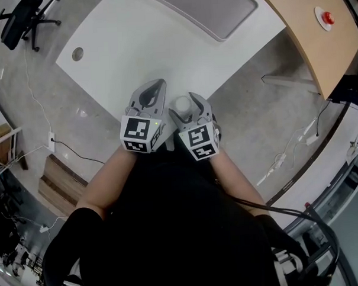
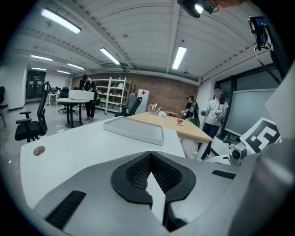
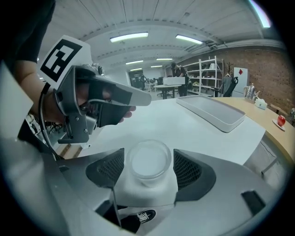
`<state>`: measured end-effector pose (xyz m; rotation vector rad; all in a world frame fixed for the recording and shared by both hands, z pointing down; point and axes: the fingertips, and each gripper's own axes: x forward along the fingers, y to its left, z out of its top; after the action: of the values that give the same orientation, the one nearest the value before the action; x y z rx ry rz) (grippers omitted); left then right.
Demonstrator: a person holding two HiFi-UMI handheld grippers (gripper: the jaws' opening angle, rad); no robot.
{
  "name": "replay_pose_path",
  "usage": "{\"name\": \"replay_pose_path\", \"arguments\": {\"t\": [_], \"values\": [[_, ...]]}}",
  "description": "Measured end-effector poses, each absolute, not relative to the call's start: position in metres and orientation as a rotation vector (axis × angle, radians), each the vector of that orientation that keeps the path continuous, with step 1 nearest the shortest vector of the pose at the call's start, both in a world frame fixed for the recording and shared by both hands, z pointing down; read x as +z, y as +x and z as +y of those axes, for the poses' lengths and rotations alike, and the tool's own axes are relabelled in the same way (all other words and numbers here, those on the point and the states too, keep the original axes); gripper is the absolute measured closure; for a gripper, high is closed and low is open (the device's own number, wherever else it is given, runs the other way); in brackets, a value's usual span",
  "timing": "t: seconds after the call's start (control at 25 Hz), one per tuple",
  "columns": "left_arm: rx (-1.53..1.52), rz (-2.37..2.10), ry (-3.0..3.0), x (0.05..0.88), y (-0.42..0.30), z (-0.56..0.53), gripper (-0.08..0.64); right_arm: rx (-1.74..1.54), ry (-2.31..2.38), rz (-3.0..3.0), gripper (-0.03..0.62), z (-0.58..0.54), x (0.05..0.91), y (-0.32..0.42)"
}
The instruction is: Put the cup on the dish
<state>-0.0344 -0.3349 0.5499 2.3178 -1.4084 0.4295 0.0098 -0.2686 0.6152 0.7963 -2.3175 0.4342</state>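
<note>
Cup (image 3: 148,161) stands upright between right gripper (image 3: 149,154) fingers (image 3: 107,171).

— What do we have around us?
— We see a white table (image 1: 133,46) with a round cable hole (image 1: 77,54) near one corner, and a wooden table (image 1: 304,27) just beside it.
— And on the floor?
— We make out a black office chair (image 1: 22,22) well apart from both tables, and a thin cable (image 1: 79,154) running to a socket (image 1: 51,139).
— Farther off?
— We see white shelving (image 2: 115,94) against a brick wall (image 2: 168,97), strip lights (image 2: 179,57) overhead, and a person (image 2: 216,110) standing beyond the wooden table.
</note>
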Motion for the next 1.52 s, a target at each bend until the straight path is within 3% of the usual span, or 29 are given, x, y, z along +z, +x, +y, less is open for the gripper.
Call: {"name": "replay_pose_path", "arguments": {"t": [0.88,1.52], "values": [[0.448,-1.344,2.323,0.577,-0.035,-0.332,0.557,0.373,0.907,-2.291,0.327,-0.285,0.641,0.014],[0.339,-1.526,2.435,0.462,-0.057,-0.319,0.557,0.303,0.904,-2.417,0.328,-0.279,0.525,0.005]]}}
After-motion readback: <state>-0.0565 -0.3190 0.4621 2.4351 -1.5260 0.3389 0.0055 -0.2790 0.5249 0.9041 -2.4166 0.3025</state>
